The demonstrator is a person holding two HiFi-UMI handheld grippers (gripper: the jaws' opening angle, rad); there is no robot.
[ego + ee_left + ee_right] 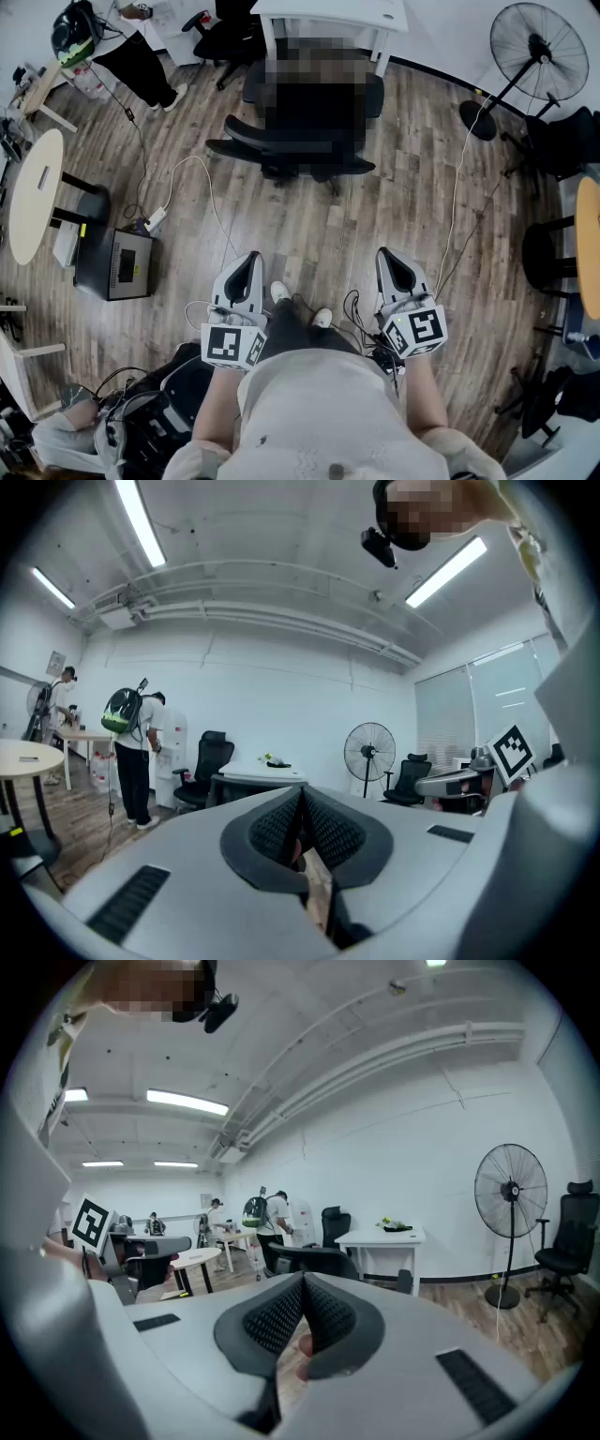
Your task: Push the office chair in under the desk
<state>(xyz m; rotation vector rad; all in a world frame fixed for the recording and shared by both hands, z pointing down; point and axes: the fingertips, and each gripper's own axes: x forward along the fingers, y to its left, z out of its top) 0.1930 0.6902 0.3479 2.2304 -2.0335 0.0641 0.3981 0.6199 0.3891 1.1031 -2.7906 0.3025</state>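
Left gripper view and right gripper view each show jaws pressed together, nothing being held by the left gripper [302, 797] or the right gripper [302, 1286]. Both are kept side by side, well apart from the office chair [251, 141], which is stood just before the white desk [328, 13]. The chair's middle is obscured, so its reach under the desk cannot be told. The desk is cut off at the head view's top edge.

The top edge crops the desk [328, 11]; blur masks most of the office chair [239, 139].
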